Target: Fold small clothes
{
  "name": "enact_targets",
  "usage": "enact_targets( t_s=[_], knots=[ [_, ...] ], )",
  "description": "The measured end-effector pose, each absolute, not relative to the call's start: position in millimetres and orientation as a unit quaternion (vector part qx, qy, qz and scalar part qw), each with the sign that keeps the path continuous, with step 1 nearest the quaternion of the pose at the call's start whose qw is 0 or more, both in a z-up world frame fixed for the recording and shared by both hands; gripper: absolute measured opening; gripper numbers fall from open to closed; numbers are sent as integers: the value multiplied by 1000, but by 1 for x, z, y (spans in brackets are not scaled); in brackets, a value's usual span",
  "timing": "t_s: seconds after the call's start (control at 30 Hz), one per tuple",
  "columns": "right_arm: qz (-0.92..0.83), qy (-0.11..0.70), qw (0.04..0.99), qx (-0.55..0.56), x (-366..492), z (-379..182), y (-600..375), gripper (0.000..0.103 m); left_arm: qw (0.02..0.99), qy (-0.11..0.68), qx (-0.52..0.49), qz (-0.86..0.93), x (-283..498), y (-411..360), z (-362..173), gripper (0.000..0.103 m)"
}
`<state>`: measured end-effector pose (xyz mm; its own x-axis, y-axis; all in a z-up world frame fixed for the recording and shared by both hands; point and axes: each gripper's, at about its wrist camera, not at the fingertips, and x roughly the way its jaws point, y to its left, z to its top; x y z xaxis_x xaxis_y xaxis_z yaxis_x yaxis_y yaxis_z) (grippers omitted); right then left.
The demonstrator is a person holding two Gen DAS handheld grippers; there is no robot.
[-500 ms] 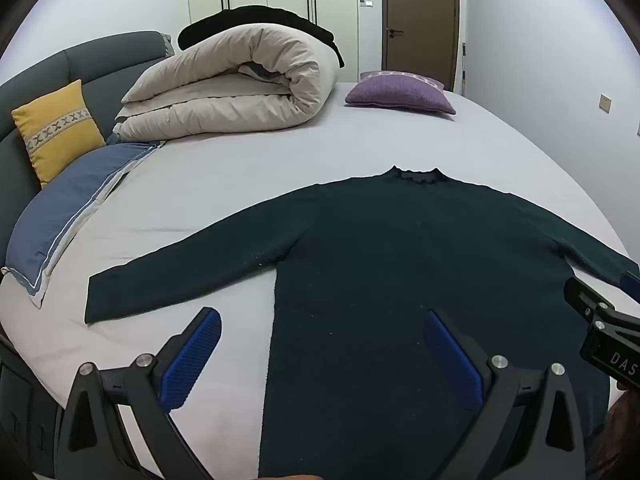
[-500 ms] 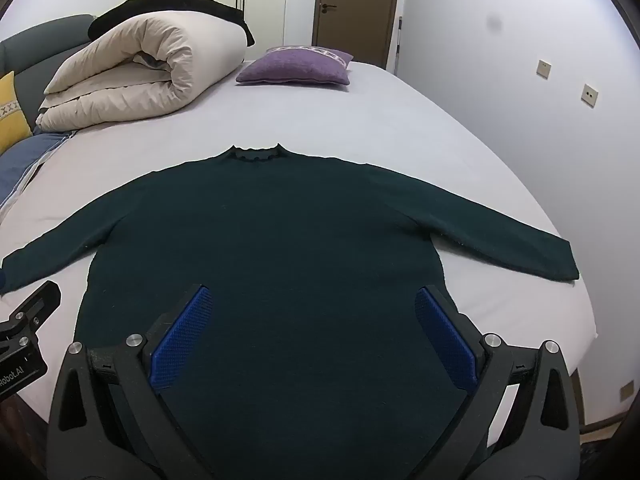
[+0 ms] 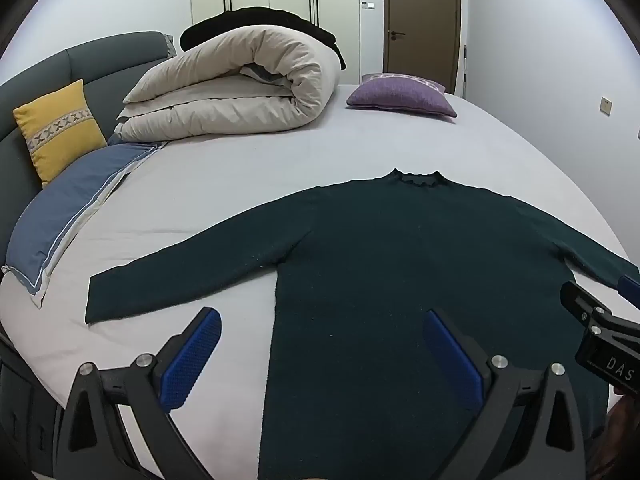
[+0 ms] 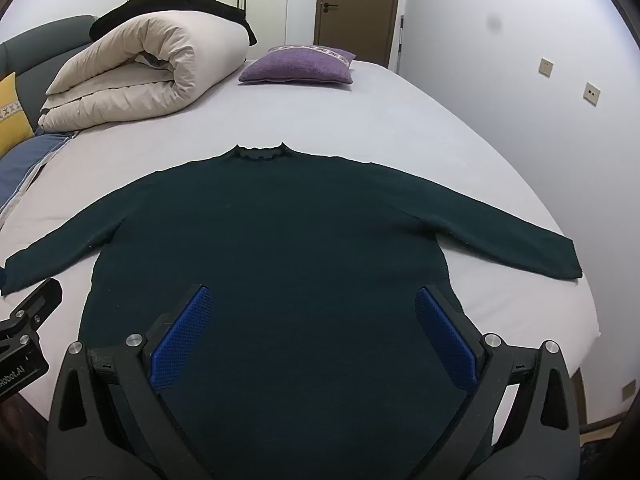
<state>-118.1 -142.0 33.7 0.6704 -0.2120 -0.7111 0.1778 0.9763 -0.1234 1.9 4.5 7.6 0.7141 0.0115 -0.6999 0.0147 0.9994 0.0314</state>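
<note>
A dark green long-sleeved sweater (image 3: pixel 400 264) lies flat on the bed, collar away from me, both sleeves spread out to the sides; it also shows in the right wrist view (image 4: pixel 280 240). My left gripper (image 3: pixel 320 340) is open and empty, held above the sweater's left side edge near the hem. My right gripper (image 4: pixel 312 320) is open and empty, held above the lower right part of the body. The right gripper's body shows at the right edge of the left wrist view (image 3: pixel 600 332).
The sweater lies on a bed with a light grey sheet (image 3: pixel 248 184). A rolled beige duvet (image 3: pixel 240 88), a purple cushion (image 3: pixel 400 96), a yellow cushion (image 3: pixel 60 128) and a blue pillow (image 3: pixel 68 208) lie at the far and left sides. The bed's right edge (image 4: pixel 584 320) is close to the right sleeve.
Both grippers have shifted only slightly; the sweater has not moved and both grippers stay open.
</note>
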Motion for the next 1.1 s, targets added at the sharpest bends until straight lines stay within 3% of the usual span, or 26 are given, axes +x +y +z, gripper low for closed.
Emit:
enact_targets(
  t_s=[1.1],
  knots=[
    [-103,393,914,-15,-118,31,-146,103,927,375,15,1,-2,3,9,103]
  ],
)
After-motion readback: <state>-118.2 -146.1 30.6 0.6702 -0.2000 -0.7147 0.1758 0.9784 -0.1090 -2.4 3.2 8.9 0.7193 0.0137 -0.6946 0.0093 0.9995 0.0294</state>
